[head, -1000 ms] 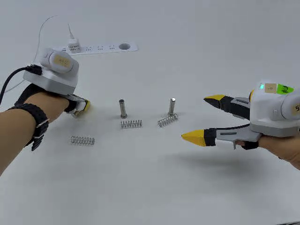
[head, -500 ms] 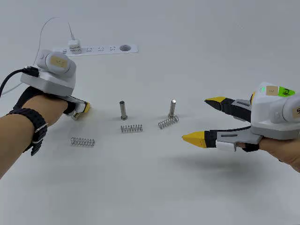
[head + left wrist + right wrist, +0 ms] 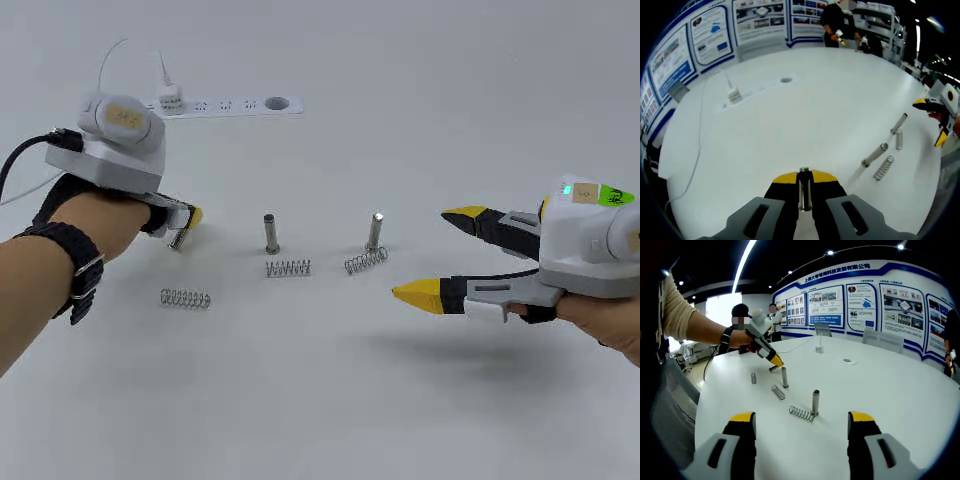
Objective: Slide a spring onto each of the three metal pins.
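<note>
Two pins (image 3: 271, 234) stand mid-frame, left gripper (image 3: 186, 222) clenches the third pin (image 3: 176, 239), right gripper (image 3: 420, 252) gapes; guessing it grabs a spring (image 3: 186, 298) next.

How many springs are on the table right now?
3, all lying loose on the table: left spring off by itself, middle spring before the left upright pin, right spring at the base of the right upright pin. None seems hidden.
</note>
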{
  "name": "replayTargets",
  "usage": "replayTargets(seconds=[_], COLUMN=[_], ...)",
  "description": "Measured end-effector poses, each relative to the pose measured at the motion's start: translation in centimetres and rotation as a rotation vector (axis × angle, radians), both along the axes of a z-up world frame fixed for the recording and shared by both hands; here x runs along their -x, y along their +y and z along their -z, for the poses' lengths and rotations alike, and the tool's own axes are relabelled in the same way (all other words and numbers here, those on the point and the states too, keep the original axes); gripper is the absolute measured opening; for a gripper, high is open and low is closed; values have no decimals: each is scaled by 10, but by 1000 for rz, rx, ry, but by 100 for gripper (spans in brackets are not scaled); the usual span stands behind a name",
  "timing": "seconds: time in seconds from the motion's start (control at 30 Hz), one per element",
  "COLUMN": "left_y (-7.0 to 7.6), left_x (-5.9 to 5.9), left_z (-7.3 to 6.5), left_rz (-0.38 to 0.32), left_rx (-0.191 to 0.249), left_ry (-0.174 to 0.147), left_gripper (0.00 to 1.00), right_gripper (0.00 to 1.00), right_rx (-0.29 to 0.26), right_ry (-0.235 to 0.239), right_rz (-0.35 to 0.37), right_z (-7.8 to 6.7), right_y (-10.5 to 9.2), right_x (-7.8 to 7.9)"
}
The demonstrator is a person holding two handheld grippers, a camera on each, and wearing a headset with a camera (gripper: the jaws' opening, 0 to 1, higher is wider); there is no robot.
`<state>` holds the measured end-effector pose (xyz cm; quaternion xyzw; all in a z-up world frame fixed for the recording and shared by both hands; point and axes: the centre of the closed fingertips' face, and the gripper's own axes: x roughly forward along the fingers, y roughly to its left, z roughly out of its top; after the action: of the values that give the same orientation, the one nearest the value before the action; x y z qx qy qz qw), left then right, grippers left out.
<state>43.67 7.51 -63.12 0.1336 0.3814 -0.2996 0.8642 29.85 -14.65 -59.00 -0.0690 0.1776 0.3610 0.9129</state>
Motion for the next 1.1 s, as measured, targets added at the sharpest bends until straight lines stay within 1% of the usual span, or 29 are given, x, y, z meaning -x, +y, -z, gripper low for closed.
replayTargets(seconds=[0.13,0.47,0.6,0.67,0.8,1.03,1.1], left_y=[1,8,10,11,13,15,15], left_x=[4,10,15,18,24,31,33], left_z=[-4,-11,-14,-16,-15,-20,-20], left_rz=[-5,-17,-25,-28,-35,-63,-68], left_rx=[12,38,55,59,72,107,118], left_ry=[-7,-26,-31,-41,-42,-71,-78], left_gripper=[7,7,7,7,7,7,7], right_gripper=[76,76,76,76,76,76,76], right_rx=[3,6,7,6,14,11,13], right_ry=[-4,-8,-10,-11,-8,-19,-17], right_rz=[-2,-13,-14,-15,-23,-26,-27], right_z=[-1,-4,-5,-5,-4,-8,-7], right_y=[1,6,6,7,10,13,13], right_x=[0,0,-1,0,3,1,1])
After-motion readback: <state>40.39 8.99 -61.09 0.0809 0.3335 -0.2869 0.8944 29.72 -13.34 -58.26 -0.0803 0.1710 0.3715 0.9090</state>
